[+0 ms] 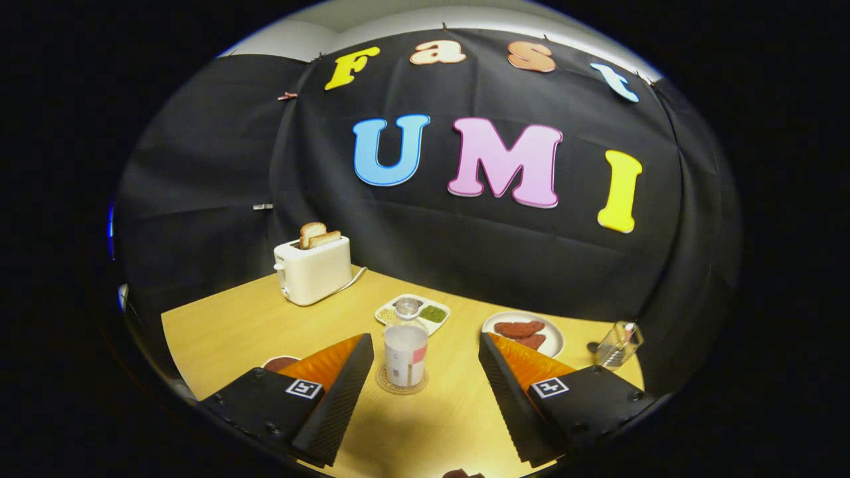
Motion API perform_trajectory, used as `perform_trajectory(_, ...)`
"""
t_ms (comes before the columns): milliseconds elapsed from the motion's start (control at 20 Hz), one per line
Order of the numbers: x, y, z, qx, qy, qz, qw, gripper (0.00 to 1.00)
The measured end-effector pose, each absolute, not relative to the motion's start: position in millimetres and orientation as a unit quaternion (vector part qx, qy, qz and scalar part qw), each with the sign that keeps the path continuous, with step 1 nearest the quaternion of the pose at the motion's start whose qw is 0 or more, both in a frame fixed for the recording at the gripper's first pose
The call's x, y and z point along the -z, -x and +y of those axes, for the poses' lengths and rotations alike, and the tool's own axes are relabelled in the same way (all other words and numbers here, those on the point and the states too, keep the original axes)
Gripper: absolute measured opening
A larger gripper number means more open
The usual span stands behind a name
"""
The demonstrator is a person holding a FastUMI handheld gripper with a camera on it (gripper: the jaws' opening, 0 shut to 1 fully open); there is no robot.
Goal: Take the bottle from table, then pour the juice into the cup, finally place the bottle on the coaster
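Claw view: bottle (406,352) is clear plastic w/ pale label and a red patch, cap on top. Stands upright, long axis vertical, cap up, on a round coaster (401,383) on the tabletop (232,325). Claw (425,392) spread wide, released; bottle sits between the fingertips, touching neither. Cup (618,345) stands well off to the right.

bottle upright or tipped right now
Upright: the bottle stands on the coaster, neck up, just ahead of the open gripper, whose fingers are spread to either side, not touching it.
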State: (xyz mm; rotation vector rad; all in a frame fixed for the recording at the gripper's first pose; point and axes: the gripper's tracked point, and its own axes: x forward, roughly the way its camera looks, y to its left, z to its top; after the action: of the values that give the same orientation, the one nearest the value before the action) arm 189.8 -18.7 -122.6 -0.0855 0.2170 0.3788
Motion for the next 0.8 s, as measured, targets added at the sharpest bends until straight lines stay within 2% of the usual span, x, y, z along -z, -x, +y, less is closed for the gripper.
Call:
perform_trajectory(100,92.1,-177.4,-35.5,-0.187,0.048,0.085,0.977,0.98)
perform_trajectory(300,46.9,-140.3,-83.8,-0.126,0.04,0.063,0.989,0.98)
perform_trajectory(550,22.6,-86.3,-127.5,-0.042,0.006,0.063,0.997,0.97)
perform_trajectory(800,14.3,-54.5,-142.9,0.001,0.001,0.056,0.998,0.98)
